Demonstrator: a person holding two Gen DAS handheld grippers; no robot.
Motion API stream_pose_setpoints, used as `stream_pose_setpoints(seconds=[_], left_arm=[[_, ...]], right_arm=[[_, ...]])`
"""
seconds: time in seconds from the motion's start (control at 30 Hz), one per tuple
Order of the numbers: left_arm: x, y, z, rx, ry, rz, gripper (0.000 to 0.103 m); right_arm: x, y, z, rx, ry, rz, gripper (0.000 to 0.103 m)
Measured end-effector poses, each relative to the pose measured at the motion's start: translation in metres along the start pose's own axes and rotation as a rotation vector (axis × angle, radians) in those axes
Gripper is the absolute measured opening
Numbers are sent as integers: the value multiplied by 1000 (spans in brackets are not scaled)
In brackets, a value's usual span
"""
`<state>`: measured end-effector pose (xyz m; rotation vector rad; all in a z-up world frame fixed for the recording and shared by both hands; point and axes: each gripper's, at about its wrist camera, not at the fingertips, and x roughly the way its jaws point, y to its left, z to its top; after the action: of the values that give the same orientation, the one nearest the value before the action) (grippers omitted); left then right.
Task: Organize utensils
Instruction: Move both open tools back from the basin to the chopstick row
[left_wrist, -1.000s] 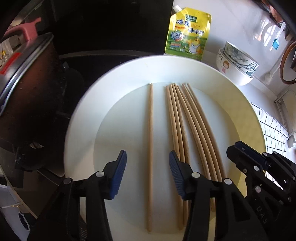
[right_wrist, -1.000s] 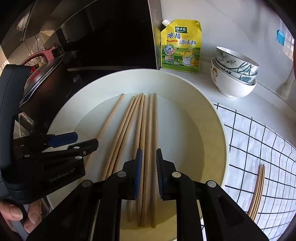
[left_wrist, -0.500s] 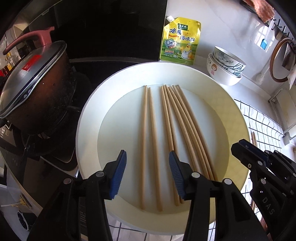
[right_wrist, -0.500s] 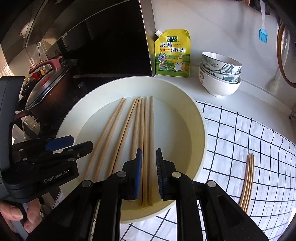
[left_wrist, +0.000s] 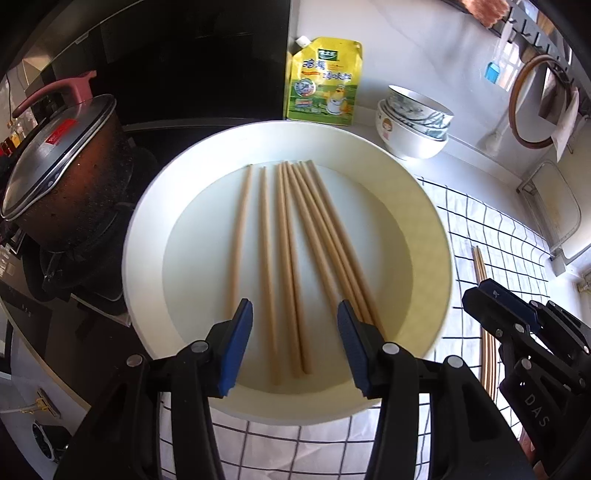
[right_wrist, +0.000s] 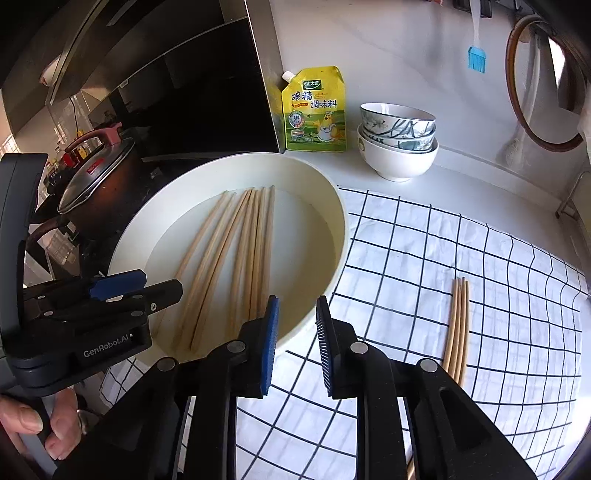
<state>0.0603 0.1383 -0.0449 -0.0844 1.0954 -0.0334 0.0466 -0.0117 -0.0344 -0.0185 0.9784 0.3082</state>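
Pale matt wooden chopsticks (left_wrist: 284, 254) in a smooth cream basin (left_wrist: 424, 206); checked white cloth (right_wrist: 461, 258); glossy yellow plastic pouch (right_wrist: 316, 110); glazed ceramic bowls (right_wrist: 397, 144); shiny metal pot lid (left_wrist: 51, 147).

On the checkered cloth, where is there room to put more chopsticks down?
The white black-checked cloth lies bare between the round cream basin and the few wooden chopsticks already on it, and also beyond those, toward the right. The basin is crowded with chopsticks.

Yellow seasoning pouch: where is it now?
The yellow seasoning pouch stands against the back wall in the right wrist view, behind the white basin, left of the stacked bowls.
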Motion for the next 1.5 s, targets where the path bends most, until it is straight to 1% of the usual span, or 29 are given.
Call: stream_pose_setpoints(seconds=[0.3, 0.47, 0.7, 0.73, 0.77, 0.8, 0.83, 0.97, 1.17, 1.27, 1.33, 1.5], left_arm=[[-4, -43, -12, 45, 4, -30, 47], [-4, -68, -20, 71, 13, -50, 48], [-2, -102, -35, 114, 28, -70, 48], [-2, -106, -38, 119, 20, -65, 51], [-3, -110, -40, 124, 14, -66, 61], [-3, -114, -42, 126, 10, -74, 66], [-3, -117, -44, 125, 4, -76, 68], [-4, -131, -49, 144, -10, -76, 68], [-2, -148, -56, 163, -27, -94, 68], [4, -157, -60, 180, -20, -94, 69], [8, -163, -63, 190, -11, -94, 69], [17, -171, -73, 206, 9, -90, 72]], right_arm=[[-25, -37, -23, 36, -3, -41, 21], [-38, -64, -39, 70, -4, -72, 21], [-42, -108, -69, 134, 25, -116, 25], [-41, -114, -73, 143, 31, -120, 25], [-40, -119, -78, 151, 37, -126, 26], [-38, -123, -82, 156, 44, -132, 27], [-37, -128, -86, 161, 51, -138, 27], [-29, -141, -99, 173, 74, -147, 28], [-16, -153, -109, 184, 100, -137, 30], [-8, -154, -110, 176, 103, -129, 31], [-4, -154, -110, 169, 105, -125, 34], [4, -154, -110, 157, 103, -123, 34]])
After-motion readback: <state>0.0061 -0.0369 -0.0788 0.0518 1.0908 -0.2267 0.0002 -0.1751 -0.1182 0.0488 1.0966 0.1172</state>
